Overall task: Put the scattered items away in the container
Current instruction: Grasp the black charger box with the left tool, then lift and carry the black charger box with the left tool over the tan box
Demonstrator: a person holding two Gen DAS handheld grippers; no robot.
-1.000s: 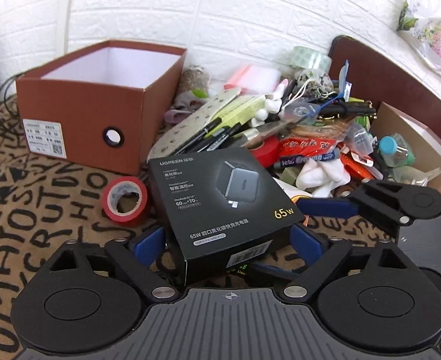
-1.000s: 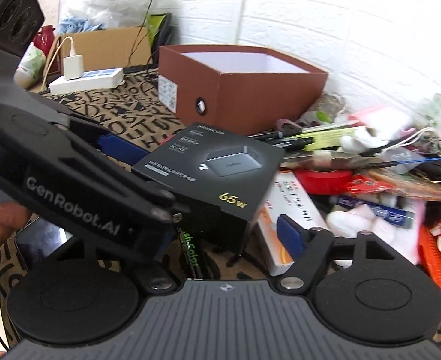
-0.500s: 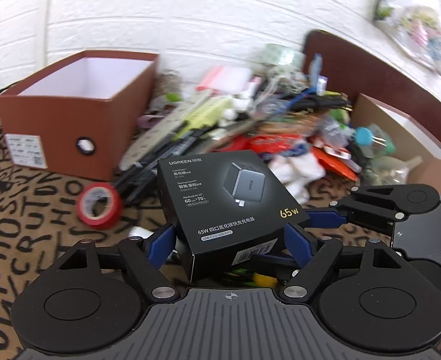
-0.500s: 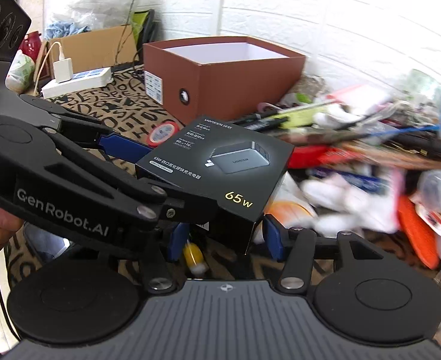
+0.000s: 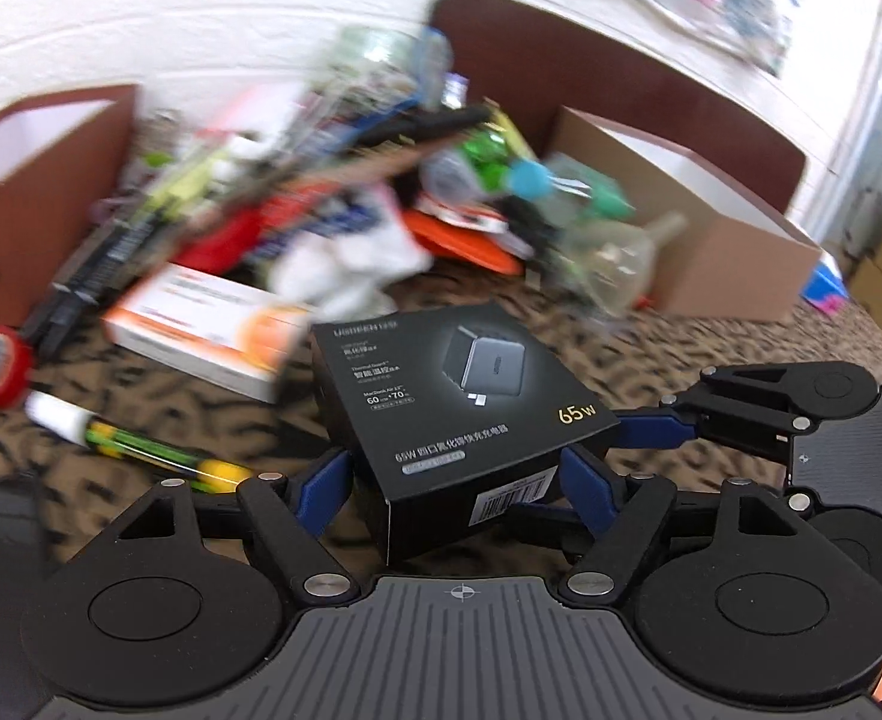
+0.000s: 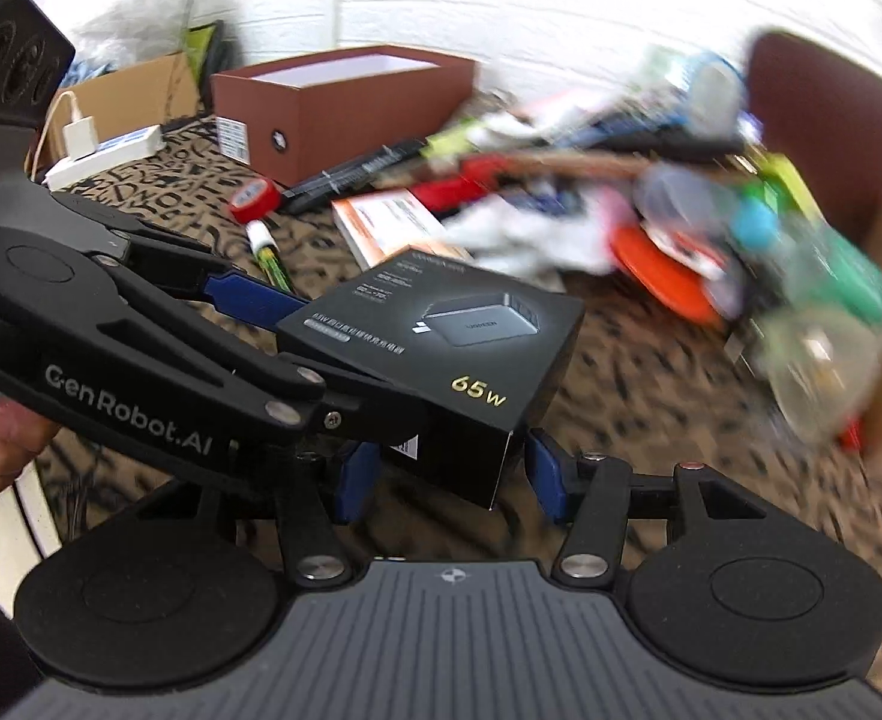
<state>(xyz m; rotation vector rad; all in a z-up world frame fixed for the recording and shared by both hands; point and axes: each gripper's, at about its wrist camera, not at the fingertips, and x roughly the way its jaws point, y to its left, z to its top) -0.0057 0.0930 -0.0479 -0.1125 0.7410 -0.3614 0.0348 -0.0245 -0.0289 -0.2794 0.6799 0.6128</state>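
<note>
My left gripper (image 5: 453, 480) clamped on the black UGREEN 65W charger box (image 5: 459, 402), right gripper (image 6: 441, 468) straddling it, contact unclear, GenRobot.AI lettering on an arm.

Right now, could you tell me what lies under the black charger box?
The black charger box is held above the patterned tablecloth. Beneath it, only cloth shows around its edges; the patch directly below is hidden by the box.

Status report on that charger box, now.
Left gripper and right gripper both shut on black charger box. Brown container open-topped, far left. Clutter pile beside it.
</note>
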